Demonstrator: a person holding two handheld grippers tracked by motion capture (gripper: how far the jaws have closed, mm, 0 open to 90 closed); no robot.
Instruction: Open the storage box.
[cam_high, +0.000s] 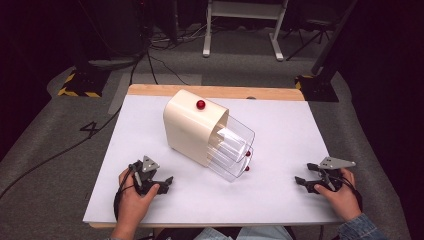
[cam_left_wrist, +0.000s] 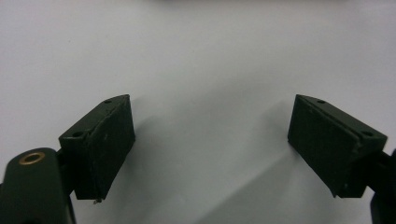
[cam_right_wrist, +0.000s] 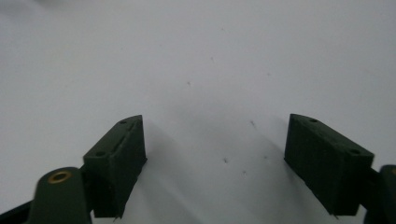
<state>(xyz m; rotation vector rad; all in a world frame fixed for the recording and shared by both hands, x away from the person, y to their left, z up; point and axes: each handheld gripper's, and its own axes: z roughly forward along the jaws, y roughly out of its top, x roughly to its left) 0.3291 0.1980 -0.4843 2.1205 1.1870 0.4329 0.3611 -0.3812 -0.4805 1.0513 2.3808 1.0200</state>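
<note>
A cream cabinet (cam_high: 192, 127) with a red knob (cam_high: 200, 104) on top lies in the middle of the white table (cam_high: 280, 195). Two clear drawers (cam_high: 235, 145) stick out of it toward the front right, each with a small red knob (cam_high: 248, 154). My left gripper (cam_high: 167, 182) rests on the table at the front left, a hand around it; its jaws stand wide apart over bare white surface (cam_left_wrist: 210, 135). At the front right my right gripper (cam_high: 301, 181) also lies open, pointing left, nothing between its fingers (cam_right_wrist: 116, 163).
A wooden strip (cam_high: 215, 91) edges the table's far side. Beyond it grey carpet carries cables (cam_high: 150, 60), a white desk frame (cam_high: 245, 30) and stands with yellow-black striped feet (cam_high: 77, 90).
</note>
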